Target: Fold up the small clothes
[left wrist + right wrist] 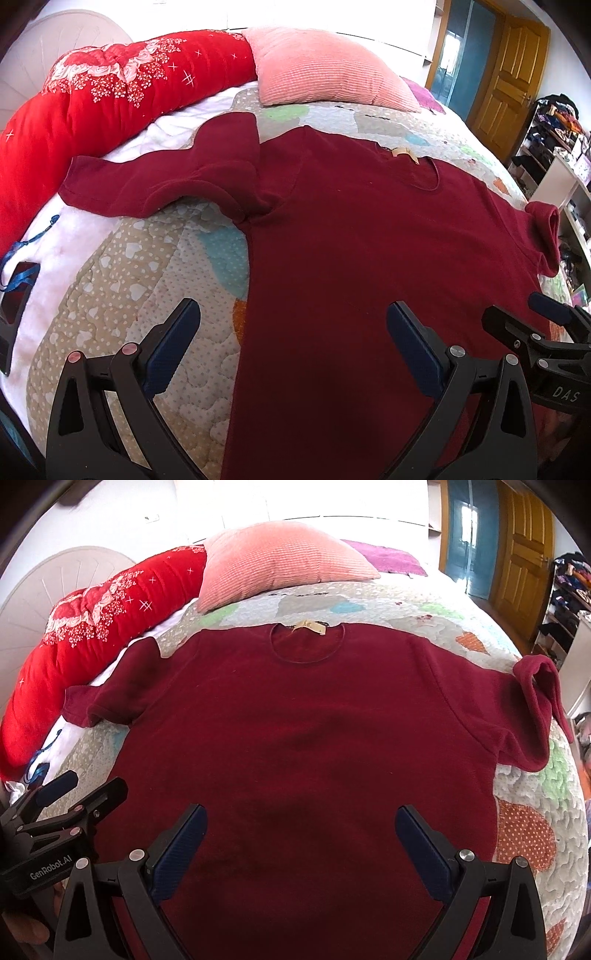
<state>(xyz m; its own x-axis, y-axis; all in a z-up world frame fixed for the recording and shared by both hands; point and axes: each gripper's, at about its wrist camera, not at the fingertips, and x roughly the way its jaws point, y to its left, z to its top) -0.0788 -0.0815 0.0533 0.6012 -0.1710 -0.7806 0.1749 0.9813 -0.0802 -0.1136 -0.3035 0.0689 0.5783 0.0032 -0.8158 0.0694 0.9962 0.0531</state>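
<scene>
Shirt [295, 731], dark red, spread flat on quilt [524, 812], collar toward pink pillow [280, 561], hem nearest me. Laid open like that so fold lines read clearly. Left sleeve [155, 181] doubled and rumpled, right sleeve [535, 701] curled up; I judge both need flattening first. Left gripper [291, 343] hovers over shirt's left edge near hem, fingers spread wide, holding nothing. Right gripper [301, 834] hangs over lower middle, fingers likewise released, empty. Nothing folded yet.
</scene>
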